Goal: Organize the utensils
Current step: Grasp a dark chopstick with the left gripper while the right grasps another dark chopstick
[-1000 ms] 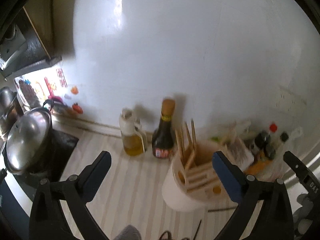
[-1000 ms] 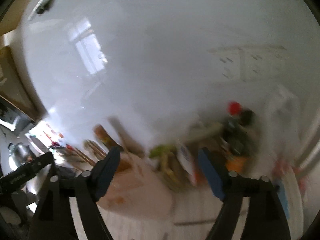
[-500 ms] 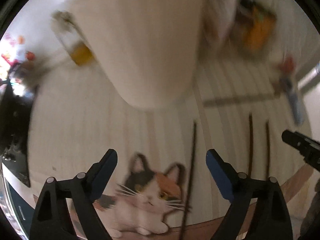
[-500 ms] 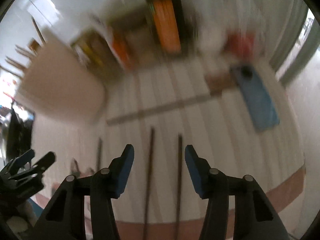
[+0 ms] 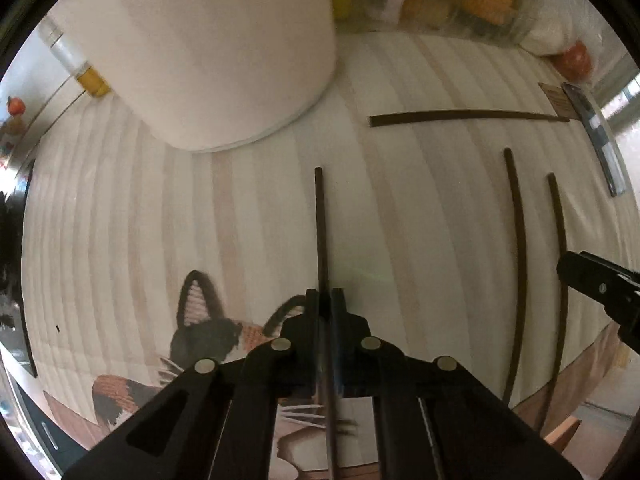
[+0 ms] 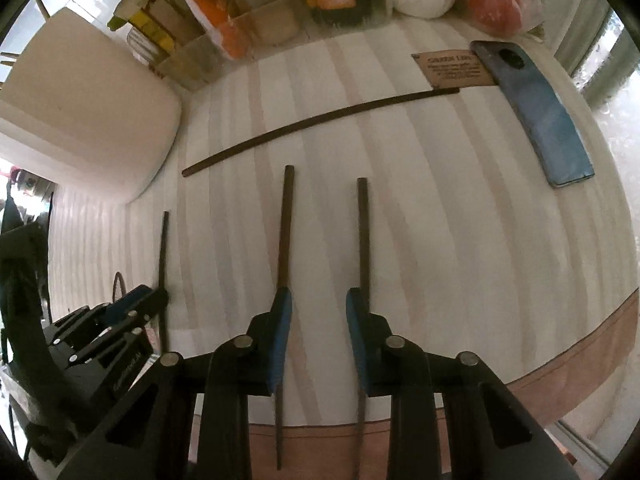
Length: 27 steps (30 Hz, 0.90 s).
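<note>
Left gripper (image 5: 325, 300) is squeezed tight on one thin dark chopstick (image 5: 320, 224), which lies on the striped cream mat (image 5: 260, 208) covering the counter. Its black arms hide the near end of that stick, so you cannot see how far the stick goes. A cat picture (image 5: 200, 332) printed on the mat is partly hidden under them too.

Right gripper (image 6: 318, 304) has blue pads (image 6: 284, 312) and its jaws are closing. Two more dark chopsticks lie at the pads: the left stick (image 6: 286, 224) runs just under the left pad, and the right stick (image 6: 363, 232) runs by the right pad. It is hard to tell if the pads touch them. Their near ends run on under the arms.

A fourth dark chopstick (image 6: 320, 120) lies crossways farther up the mat, well apart from the others.

Only the right view shows the flat blue phone (image 6: 536, 112) whole, with a small brown card (image 6: 452, 66) beside it. In the left view the phone is a thin bent strip at the edge.

Both views cut off the big cream-white utensil holder (image 5: 208, 52), so what is inside is hidden. Only the left view shows a bottle with yellow oil (image 5: 90, 80) beside it. Behind, clear boxes with orange and yellow packets (image 6: 256, 20) are blurry.
</note>
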{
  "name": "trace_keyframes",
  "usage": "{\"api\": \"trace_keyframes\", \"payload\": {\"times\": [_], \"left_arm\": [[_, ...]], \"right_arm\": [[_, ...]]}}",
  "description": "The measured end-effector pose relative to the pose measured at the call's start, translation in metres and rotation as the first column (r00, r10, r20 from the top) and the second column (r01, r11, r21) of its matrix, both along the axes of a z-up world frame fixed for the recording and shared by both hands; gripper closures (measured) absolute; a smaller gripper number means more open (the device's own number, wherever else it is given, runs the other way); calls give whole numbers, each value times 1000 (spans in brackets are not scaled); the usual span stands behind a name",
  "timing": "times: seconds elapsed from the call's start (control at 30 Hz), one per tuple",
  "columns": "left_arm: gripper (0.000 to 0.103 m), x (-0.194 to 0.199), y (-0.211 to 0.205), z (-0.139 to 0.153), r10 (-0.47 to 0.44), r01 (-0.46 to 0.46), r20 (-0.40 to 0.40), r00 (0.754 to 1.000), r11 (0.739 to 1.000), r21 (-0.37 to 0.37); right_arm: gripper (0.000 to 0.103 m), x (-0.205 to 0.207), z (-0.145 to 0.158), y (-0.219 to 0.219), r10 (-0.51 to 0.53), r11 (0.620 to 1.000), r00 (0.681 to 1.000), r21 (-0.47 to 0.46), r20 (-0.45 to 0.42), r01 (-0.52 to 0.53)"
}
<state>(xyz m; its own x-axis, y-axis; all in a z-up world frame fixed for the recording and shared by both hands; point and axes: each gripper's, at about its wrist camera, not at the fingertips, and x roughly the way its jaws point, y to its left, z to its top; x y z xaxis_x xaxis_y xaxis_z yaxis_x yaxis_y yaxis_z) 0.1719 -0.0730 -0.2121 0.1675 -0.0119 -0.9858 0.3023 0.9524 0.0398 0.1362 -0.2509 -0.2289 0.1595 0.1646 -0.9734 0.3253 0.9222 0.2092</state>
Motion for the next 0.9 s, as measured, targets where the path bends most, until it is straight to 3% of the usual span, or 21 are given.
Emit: {"api": "trace_keyframes", "payload": {"times": [0.2,0.37,0.47,0.63,0.9], "left_arm": [[100,2,42,10,112,-112,-8,994,994,11],[100,-1,79,17,202,-202,-11,979,979,13],[100,-3,91,19,243,-243,-19,970,970,-3],[100,3,97,27,248,-249,-32,968,968,-19],[99,18,100,32,234,-236,-47,971,971,-42]], "right_arm": [[73,26,-7,16,34,999,999,-2,-10,-34],[73,49,-21,39,96,992,995,-73,-29,-98],[97,55,-21,58,156,982,987,-104,-36,-159],[96,50,-21,93,272,960,961,-50,-55,-274],[96,57,-22,94,295,952,951,-58,-88,-300]]}}
